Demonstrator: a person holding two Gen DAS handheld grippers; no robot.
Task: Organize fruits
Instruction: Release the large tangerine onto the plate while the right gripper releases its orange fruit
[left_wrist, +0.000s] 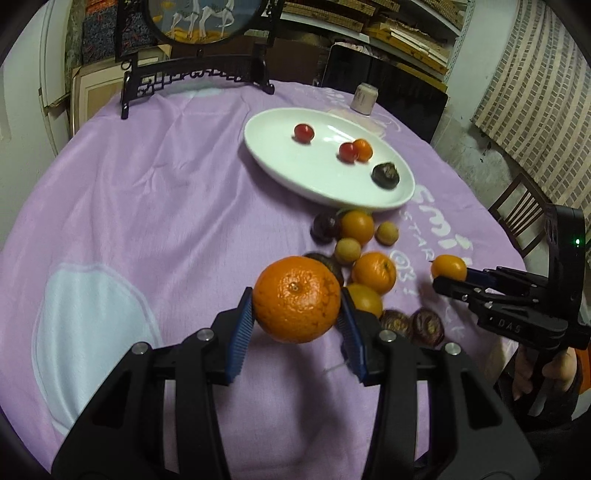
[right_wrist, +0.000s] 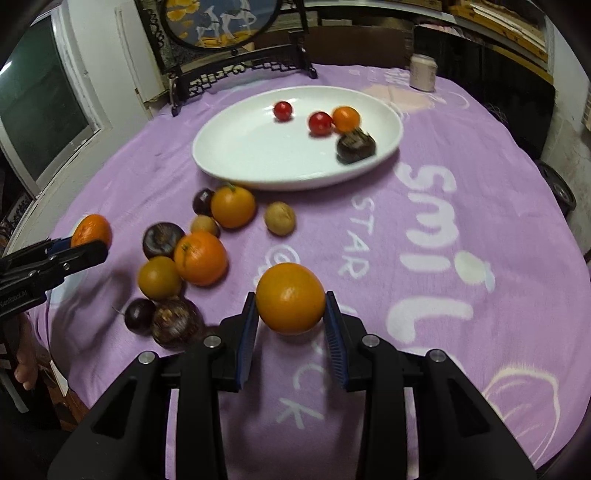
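Fruit pile (right_wrist: 184, 254) crowds the purple cloth (right_wrist: 443, 295) before the white plate (right_wrist: 240, 155), each gripper, left (left_wrist: 295, 299) and right (right_wrist: 290, 299), clamping an orange.

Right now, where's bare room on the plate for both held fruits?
The plate is bare on its left half, from the near rim up to the tomatoes. Its right end is crowded: tomato, small orange and dark fruit. The loose pile crowds the cloth before it.
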